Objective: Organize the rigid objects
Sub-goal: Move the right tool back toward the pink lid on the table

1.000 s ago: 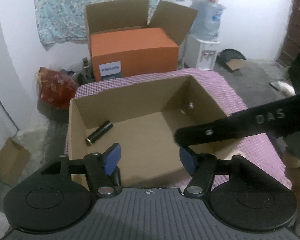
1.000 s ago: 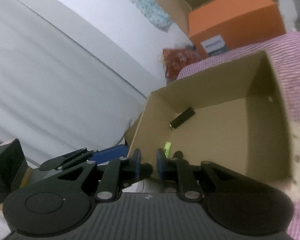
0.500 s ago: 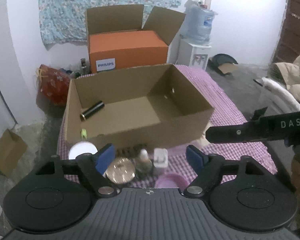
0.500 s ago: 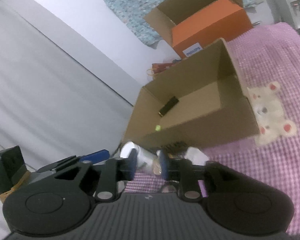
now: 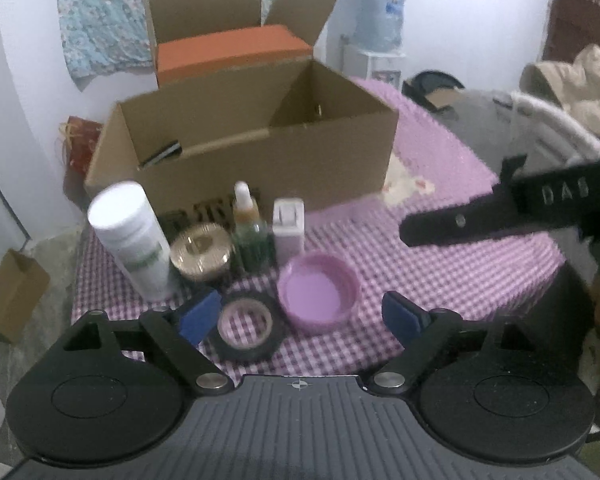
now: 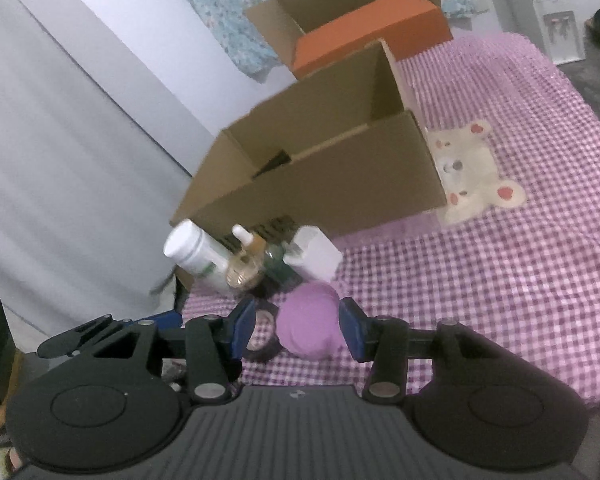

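The open brown cardboard box [image 5: 260,160] stands on the purple-and-white checked cloth [image 5: 440,272], and the loose things sit in a cluster just in front of its near wall. A black cylinder [image 5: 162,153] lies inside the box by its left wall. In front of the box, from left to right, stand a tall white cylindrical bottle [image 5: 130,240], a round gold-coloured tin [image 5: 201,250], a small dropper bottle with a white tip [image 5: 247,226] and a white rectangular container [image 5: 288,226]. Nearer than these lie a black roll of tape [image 5: 246,330] and, just beside it, a shallow round purple plastic bowl [image 5: 318,296].

The left gripper [image 5: 296,316] hangs over the tape and bowl, its jaws spreading wide, both things lying between them with neither touched. The right gripper [image 6: 298,328] has its jaws opening too, and the purple bowl [image 6: 310,326] sits in the gap, the blue pads [image 6: 350,330] clear of it
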### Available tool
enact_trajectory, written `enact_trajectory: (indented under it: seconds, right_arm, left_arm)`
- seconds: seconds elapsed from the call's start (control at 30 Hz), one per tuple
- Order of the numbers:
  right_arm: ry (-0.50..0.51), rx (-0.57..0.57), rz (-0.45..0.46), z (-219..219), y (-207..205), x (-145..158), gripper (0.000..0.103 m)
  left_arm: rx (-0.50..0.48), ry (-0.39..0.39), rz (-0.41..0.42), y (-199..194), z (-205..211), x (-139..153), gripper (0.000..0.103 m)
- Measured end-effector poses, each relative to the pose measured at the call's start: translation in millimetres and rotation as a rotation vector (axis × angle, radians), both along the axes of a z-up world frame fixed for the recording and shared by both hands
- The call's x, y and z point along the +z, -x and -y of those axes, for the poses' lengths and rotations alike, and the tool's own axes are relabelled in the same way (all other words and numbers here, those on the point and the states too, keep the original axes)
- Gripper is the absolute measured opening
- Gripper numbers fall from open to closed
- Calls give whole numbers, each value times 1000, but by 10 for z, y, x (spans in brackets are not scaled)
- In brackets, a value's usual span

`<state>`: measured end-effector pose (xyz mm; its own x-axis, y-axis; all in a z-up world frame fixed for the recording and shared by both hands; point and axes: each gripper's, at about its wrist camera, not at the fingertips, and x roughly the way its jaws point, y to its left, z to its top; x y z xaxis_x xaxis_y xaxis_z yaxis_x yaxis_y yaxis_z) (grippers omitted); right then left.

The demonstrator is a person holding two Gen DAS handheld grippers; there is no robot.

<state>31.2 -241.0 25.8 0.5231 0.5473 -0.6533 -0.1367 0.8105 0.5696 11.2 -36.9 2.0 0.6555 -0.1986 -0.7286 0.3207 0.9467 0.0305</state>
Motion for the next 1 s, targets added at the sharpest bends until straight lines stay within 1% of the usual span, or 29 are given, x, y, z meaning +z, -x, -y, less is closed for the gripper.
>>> enact_trajectory:
  seconds: [0.2, 0.33, 0.47, 0.7, 0.77, 0.9, 0.97, 1.0]
  right_arm:
    - [54, 33, -7, -144, -89, -192, 49]
    - [100, 47, -22, -232, -197, -338, 48]
    - [138, 63, -39, -283, -315, -449, 42]
    - [197, 134, -68, -381, -520, -562, 38]
    - [216, 156, -74, -409, -568, -595, 34]
    - [248, 178, -84, -435, -604, -673, 32]
    - [265, 185, -78, -432, -604, -700, 27]
    - [267, 188, -77, -427, -608, -703, 26]
  left_arm:
    - [-21, -39, 23, 8, 116, -199, 88]
    - [-43, -61, 5, -17, 190, -321, 80]
    - [-63, -49, -31, -37, 229, -390, 77]
    - [-68, -39, -79, -127, 291, -491, 76]
    - [-68, -42, -88, -154, 313, -522, 75]
    - [-66, -35, -104, -188, 326, -556, 75]
    - [-67, -32, -112, -194, 330, -568, 75]
    - [-68, -32, -116, -191, 334, -574, 75]
